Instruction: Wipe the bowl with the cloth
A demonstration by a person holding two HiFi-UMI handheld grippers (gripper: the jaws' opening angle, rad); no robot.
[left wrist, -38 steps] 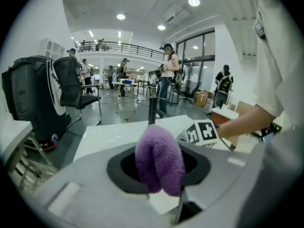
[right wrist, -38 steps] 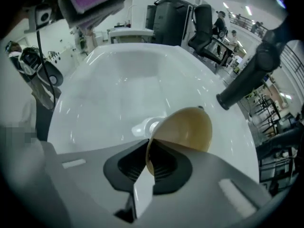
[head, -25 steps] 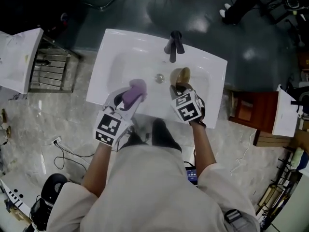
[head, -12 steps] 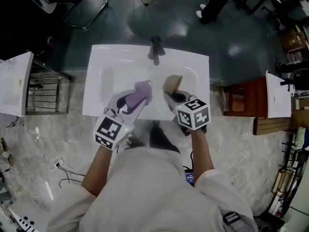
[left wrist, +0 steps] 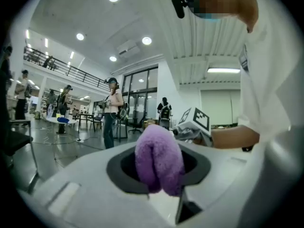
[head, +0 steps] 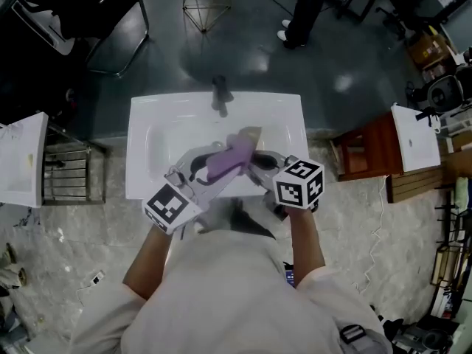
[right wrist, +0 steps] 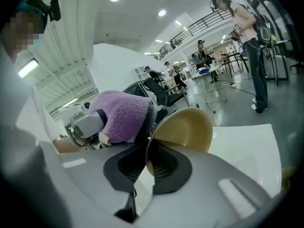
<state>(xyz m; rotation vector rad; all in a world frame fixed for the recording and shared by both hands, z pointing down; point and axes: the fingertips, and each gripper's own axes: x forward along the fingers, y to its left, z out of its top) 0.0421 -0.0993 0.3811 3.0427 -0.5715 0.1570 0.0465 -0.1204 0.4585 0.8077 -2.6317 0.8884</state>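
My left gripper is shut on a bunched purple cloth, which bulges out between the jaws. My right gripper is shut on the rim of a tan bowl. The bowl stands on edge, tilted, with its hollow side facing away from the cloth. Both are held up above the white sink. The cloth sits close against the bowl's left side; whether they touch I cannot tell. In the left gripper view the right gripper's marker cube shows just behind the cloth.
A dark faucet stands at the sink's back edge. A white cabinet and a metal rack are to the left, a brown wooden cabinet to the right. A person stands beyond the sink.
Both grippers have risen out of the basin and drawn together. The cloth, earlier apart from the bowl, is now right beside it, and the bowl has tipped onto its edge.
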